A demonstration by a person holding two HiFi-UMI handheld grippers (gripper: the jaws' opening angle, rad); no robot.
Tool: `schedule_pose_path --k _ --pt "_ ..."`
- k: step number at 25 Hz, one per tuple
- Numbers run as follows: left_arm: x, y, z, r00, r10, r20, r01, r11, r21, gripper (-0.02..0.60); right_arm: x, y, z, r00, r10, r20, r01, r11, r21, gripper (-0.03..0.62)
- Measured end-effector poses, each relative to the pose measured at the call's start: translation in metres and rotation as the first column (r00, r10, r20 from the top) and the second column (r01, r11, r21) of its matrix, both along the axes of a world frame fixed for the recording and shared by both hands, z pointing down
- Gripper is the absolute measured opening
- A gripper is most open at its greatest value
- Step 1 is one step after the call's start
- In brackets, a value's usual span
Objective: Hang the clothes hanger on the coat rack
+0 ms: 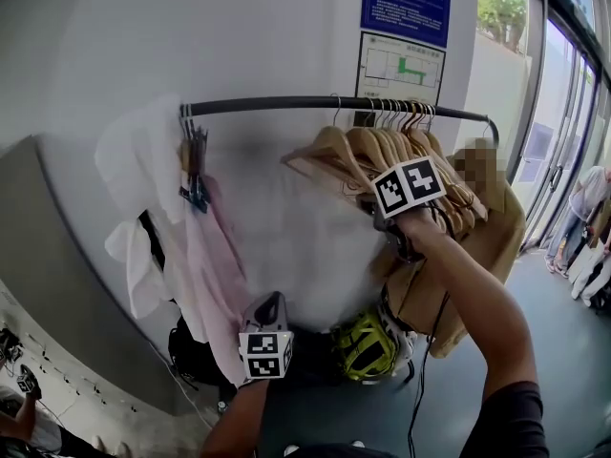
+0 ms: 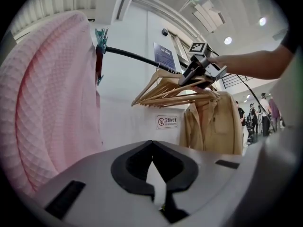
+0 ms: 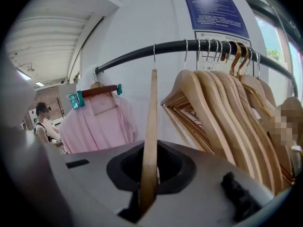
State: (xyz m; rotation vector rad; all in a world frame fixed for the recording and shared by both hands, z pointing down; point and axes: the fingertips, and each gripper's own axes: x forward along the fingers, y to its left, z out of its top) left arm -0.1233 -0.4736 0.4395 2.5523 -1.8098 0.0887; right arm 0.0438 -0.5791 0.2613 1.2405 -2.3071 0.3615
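Note:
A black rack bar (image 1: 277,105) runs across the wall with a row of wooden hangers (image 1: 382,146) on it. My right gripper (image 1: 387,219) is raised to that row and is shut on one wooden hanger (image 3: 151,117), seen edge-on between the jaws (image 3: 150,148). That hanger's metal hook (image 3: 154,51) loops over the bar (image 3: 128,59), left of the other hangers (image 3: 222,108). My left gripper (image 1: 269,303) hangs lower, beside a pink garment (image 1: 215,265). Its jaws (image 2: 152,142) are shut with nothing in them.
The pink garment (image 2: 47,103) hangs from a clip hanger at the bar's left end, next to a white one (image 1: 138,160). A tan coat (image 1: 477,246) hangs at the right end. A yellow-green helmet (image 1: 365,346) lies below. People (image 1: 582,227) stand by the glass doors.

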Motion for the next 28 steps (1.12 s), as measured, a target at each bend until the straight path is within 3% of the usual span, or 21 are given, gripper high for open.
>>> schedule_pose_path --k 5,8,10,12,13,19,24,28 --pt "0.007 -0.004 -0.003 1.0 -0.018 -0.011 0.018 1.0 0.005 0.008 0.004 0.001 0.009 1.0 -0.014 0.013 0.014 1.0 0.001 0.023" --pt "0.011 -0.008 -0.004 0.999 -0.029 -0.013 0.029 1.0 0.004 0.008 0.006 -0.002 0.004 1.0 -0.008 0.015 0.007 0.999 0.046 0.029" --pt "0.016 -0.007 -0.003 0.999 -0.032 -0.005 0.032 0.999 -0.003 0.008 0.013 -0.001 -0.004 1.0 -0.002 0.016 0.001 0.994 0.105 0.064" --pt "0.018 -0.005 -0.003 0.999 -0.034 -0.001 0.034 0.999 -0.007 0.008 0.021 0.003 -0.015 0.999 -0.007 0.036 0.0 0.984 0.177 0.163" --pt "0.018 -0.005 -0.003 0.999 -0.037 0.001 0.037 0.999 -0.008 0.008 0.025 0.007 -0.022 0.999 -0.011 0.05 0.0 0.977 0.215 0.179" --pt "0.025 -0.003 -0.01 0.999 -0.049 -0.003 0.049 0.999 -0.005 0.008 0.051 0.062 -0.038 0.991 -0.056 0.124 0.003 0.921 0.389 0.193" --pt "0.032 -0.003 -0.021 0.999 -0.044 -0.009 0.044 0.999 0.009 0.008 0.054 0.117 0.006 0.986 -0.111 0.128 0.042 0.893 0.449 0.192" --pt "0.038 0.002 -0.021 0.998 -0.057 -0.015 0.057 0.998 0.012 0.008 0.054 0.137 0.088 0.991 -0.072 0.115 0.018 0.91 0.415 0.19"
